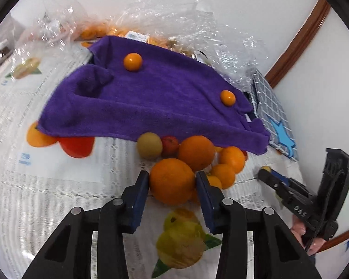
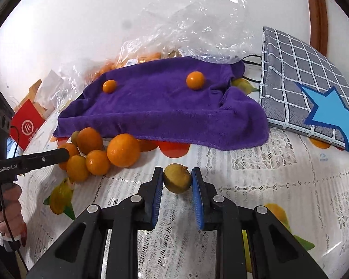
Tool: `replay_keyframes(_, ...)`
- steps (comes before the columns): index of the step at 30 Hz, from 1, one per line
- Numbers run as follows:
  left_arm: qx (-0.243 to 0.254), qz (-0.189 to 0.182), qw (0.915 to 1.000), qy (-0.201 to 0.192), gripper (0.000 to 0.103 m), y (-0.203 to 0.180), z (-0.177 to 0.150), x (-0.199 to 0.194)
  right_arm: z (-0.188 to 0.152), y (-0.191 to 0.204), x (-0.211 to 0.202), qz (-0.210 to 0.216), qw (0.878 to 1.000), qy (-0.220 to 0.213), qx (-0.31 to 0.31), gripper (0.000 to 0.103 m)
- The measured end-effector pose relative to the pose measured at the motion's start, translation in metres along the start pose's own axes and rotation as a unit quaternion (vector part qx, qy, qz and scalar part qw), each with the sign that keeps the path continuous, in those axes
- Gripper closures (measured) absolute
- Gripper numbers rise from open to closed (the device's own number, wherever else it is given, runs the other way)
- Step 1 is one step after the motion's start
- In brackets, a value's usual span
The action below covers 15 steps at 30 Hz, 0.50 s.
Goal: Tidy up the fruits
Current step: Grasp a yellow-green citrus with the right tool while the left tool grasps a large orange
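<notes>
The left gripper (image 1: 172, 181) was shown with its blue-padded fingers (image 1: 140, 193) clamped on a large orange (image 1: 172, 181) at the near edge of the fruit pile; no gap was visible between pads and rind. The right gripper (image 2: 177, 180) was shown with its fingers (image 2: 157, 195) closed on a yellow-green fruit (image 2: 177, 179), which stood apart from the pile near the middle of the worktop (image 2: 279, 186). Whether either fruit had left the lace cloth could not be told.

Beyond the fingers, the remaining oranges (image 2: 97, 153) lay heaped against the front hem of a purple towel (image 2: 162, 109). Two small oranges (image 2: 195, 80) rested on top of the towel, well apart from each other. A grey checked pad with a blue star (image 2: 314, 97) lay at the towel's right end, and clear plastic bags (image 2: 197, 32) lay at the far edge.

The step in hand was judged to be the pick-up, both fruits having been gripped at once. The next move was judged to call for a lift clear of neighbouring fruit, so that the pile would not be set rolling, followed by carriage to separate groups; no container was seen.
</notes>
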<state>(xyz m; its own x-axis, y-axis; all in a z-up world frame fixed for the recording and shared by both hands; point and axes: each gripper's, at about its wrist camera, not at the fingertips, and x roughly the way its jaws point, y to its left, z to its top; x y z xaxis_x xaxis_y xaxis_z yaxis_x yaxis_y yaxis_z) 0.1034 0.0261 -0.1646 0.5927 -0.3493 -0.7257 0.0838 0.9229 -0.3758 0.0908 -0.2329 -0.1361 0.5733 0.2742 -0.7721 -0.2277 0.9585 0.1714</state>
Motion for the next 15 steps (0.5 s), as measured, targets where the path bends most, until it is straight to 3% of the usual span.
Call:
replay_keyframes(7,0.015,0.081,0.9961,-0.032,0.064,0.015,-0.006,-0.025,-0.002,0.003,-0.001,-0.008,1.000,-0.003,-0.006,0.079)
replay_keyframes(15,0.016,0.082,0.9958,-0.036,0.057,0.025,-0.014,-0.026,-0.001,0.002,0.002,-0.003,1.000,0.005,-0.005,0.078)
